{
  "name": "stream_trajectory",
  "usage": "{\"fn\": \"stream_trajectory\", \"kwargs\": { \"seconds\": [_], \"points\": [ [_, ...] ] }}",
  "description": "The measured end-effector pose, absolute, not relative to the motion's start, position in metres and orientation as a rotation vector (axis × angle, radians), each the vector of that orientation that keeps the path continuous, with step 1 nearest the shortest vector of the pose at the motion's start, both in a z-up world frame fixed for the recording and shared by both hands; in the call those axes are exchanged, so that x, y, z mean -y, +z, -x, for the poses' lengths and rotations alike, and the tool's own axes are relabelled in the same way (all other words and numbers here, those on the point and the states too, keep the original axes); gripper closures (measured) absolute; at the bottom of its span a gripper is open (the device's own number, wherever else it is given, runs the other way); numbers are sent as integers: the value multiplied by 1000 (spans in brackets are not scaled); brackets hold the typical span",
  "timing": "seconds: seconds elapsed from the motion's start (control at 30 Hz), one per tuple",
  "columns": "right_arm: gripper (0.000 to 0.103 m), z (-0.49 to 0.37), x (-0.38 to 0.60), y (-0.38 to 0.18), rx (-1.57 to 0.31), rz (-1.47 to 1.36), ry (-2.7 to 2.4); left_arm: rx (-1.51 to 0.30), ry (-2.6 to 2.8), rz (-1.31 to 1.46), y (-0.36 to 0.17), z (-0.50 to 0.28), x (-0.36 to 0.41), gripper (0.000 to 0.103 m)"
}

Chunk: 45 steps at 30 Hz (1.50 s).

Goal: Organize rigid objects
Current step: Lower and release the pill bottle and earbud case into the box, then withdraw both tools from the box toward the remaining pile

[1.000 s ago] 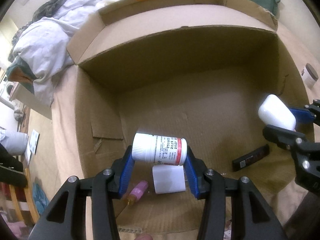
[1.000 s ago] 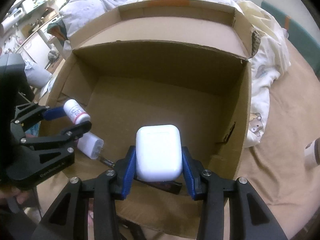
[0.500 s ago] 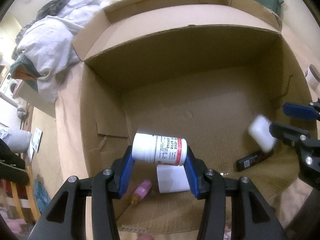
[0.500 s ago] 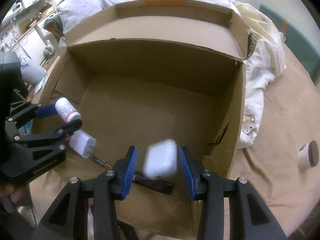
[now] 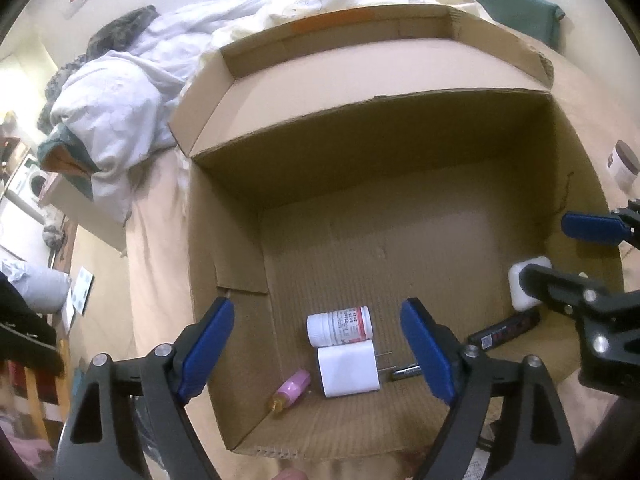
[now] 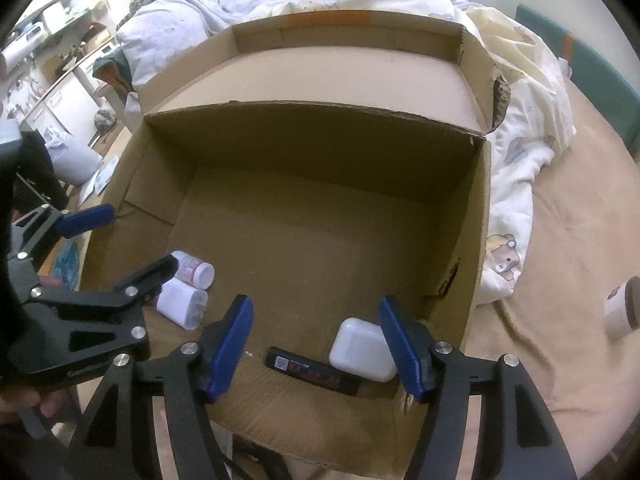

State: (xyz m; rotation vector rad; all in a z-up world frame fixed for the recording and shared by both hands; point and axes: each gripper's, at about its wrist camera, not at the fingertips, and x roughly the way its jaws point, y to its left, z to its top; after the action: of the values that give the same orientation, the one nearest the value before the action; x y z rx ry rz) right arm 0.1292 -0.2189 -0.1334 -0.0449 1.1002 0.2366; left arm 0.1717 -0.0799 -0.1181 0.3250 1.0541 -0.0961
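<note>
An open cardboard box (image 5: pixel 400 128) (image 6: pixel 320 128) lies on a bed. On its floor lie a white pill bottle with a red label (image 5: pixel 340 326) (image 6: pixel 194 270), a white charger plug (image 5: pixel 348 368) (image 6: pixel 182 304), a small pink bottle (image 5: pixel 290 390), a black flat device (image 5: pixel 506 330) (image 6: pixel 314 372) and a white earbud case (image 5: pixel 520 280) (image 6: pixel 362 350). My left gripper (image 5: pixel 320 350) is open and empty above the pill bottle. My right gripper (image 6: pixel 320 350) is open and empty above the earbud case.
Crumpled white bedding (image 5: pixel 120 96) (image 6: pixel 516 120) lies behind and beside the box. A small white jar with a brown lid (image 5: pixel 622 164) (image 6: pixel 624 308) stands on the tan sheet right of the box. A small metal piece (image 5: pixel 406 372) lies by the charger.
Both grippers opened. The earbud case fell from the right gripper to the box floor; the pill bottle dropped from the left gripper beside the charger. Both grippers rose.
</note>
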Motion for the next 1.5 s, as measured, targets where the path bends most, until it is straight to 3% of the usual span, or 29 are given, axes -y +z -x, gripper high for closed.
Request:
{"fn": "stream_trajectory", "kwargs": {
  "seconds": [0.07, 0.2, 0.27, 1.07, 1.5],
  "points": [
    [29, -129, 219, -133, -1098, 41, 235, -1054, -96, -324, -118, -171, 80, 19],
    [6, -128, 217, -131, -1082, 33, 244, -1056, -86, -325, -117, -170, 80, 19],
    [0, -126, 217, -128, -1062, 11, 259, -1058, -84, -321, -116, -171, 78, 18],
    [0, -88, 247, -86, -949, -176, 267, -1082, -81, -116, -53, -129, 30, 18],
    [0, -40, 248, -93, -946, -282, 243, -1197, -42, 39, -79, -94, -5, 18]
  ]
}}
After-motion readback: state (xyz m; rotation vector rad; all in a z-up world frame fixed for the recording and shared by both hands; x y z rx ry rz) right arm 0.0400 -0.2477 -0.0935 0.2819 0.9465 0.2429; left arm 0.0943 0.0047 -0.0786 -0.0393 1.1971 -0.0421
